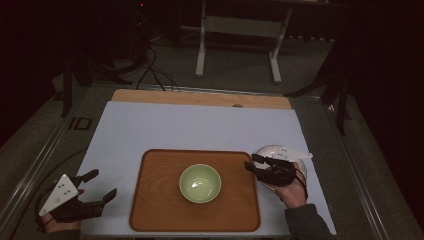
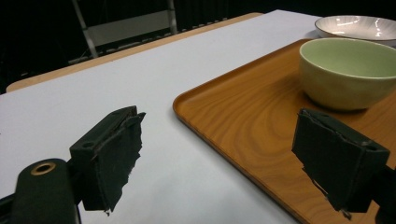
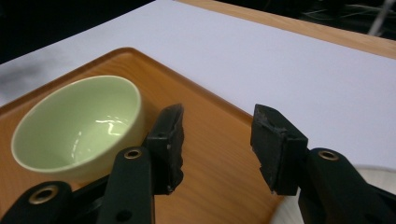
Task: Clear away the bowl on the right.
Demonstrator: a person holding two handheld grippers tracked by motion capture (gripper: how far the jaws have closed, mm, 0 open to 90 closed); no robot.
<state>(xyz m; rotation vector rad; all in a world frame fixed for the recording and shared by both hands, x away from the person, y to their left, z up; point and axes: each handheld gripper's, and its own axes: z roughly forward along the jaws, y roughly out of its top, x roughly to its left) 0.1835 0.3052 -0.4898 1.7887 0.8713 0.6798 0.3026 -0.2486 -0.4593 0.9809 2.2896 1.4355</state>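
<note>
Green bowl (image 1: 200, 183): a small round bowl, pale green outside and inside, with a smooth glossy glaze. A bright reflection of light lies on its inner bottom. It stands upright and nothing is in it.
Place of the green bowl: on the wooden tray (image 1: 155, 210), near the middle of it, a little toward the right side. In the left gripper view the green bowl (image 2: 349, 72) stands on the tray (image 2: 243, 121) beyond the jaws.
White bowl (image 1: 272, 151): a shallow white dish with fine streaks inside. It stands on the white mat (image 1: 165, 125), just beside the right edge of the tray, and the right hand partly covers it. In the left gripper view the white bowl (image 2: 357, 25) stands behind the green one.
Right gripper (image 1: 252, 162): it hangs over the right edge of the tray and points toward the green bowl. Its jaws are apart and nothing is between them. In the right gripper view the right gripper (image 3: 217, 144) shows bare tray wood in the gap, and the green bowl (image 3: 77, 126) is just beside the left jaw; I cannot tell if they touch.
Left gripper (image 1: 102, 186): it rests at the left edge of the mat, well apart from the bowl. Its jaws stand wide apart and hold nothing.
Tray: brown wood with rounded corners and a low rim. It lies on the white mat, near the person.
</note>
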